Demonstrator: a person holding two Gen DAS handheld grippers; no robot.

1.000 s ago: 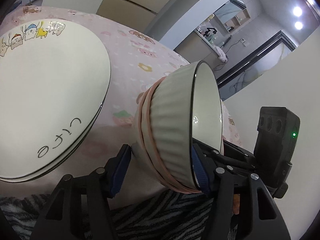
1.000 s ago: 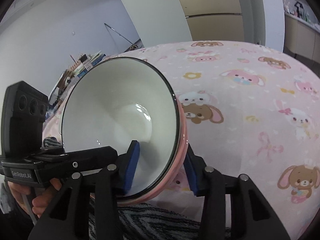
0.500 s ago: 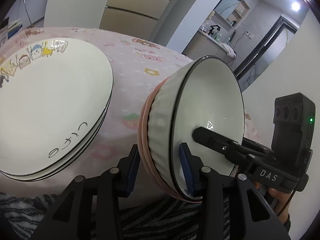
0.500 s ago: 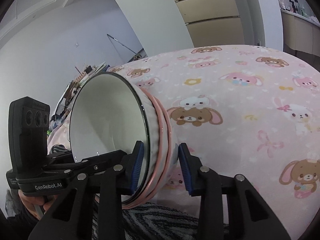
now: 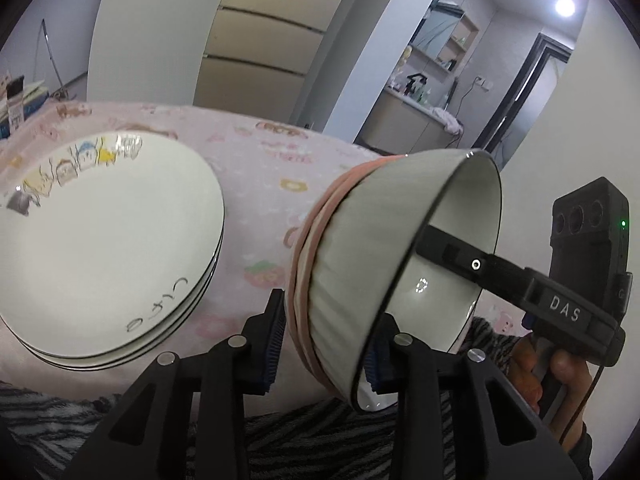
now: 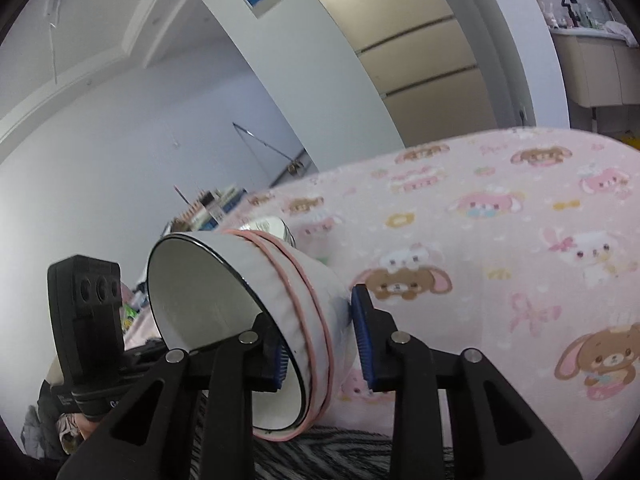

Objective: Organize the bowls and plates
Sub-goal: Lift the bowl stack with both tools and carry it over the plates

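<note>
Tilted further since 0.5 s ago, the bowl stack (image 5: pixel 372 264) now shows more outer wall, mouth toward frame right. White ribbed bowl nests in pink-rimmed bowls, nothing inside. Left gripper (image 5: pixel 324 344) fingers pinch the stack's rim; right gripper (image 6: pixel 320 340) fingers clamp it too. Plate stack (image 5: pixel 104 248) lies at frame left on the pink counter (image 5: pixel 264 184), apart from the bowls.

Bowls (image 5: pixel 360 280): pale grey-white outer wall, white inside, thin black rim, pink bands. Plates (image 5: pixel 108 248): white, dark edge line, coloured cartoon figures, black script. Cloth (image 6: pixel 500 240): pink, printed with brown and pink bunnies. Pads (image 6: pixel 362 336): blue on black fingers.
</note>
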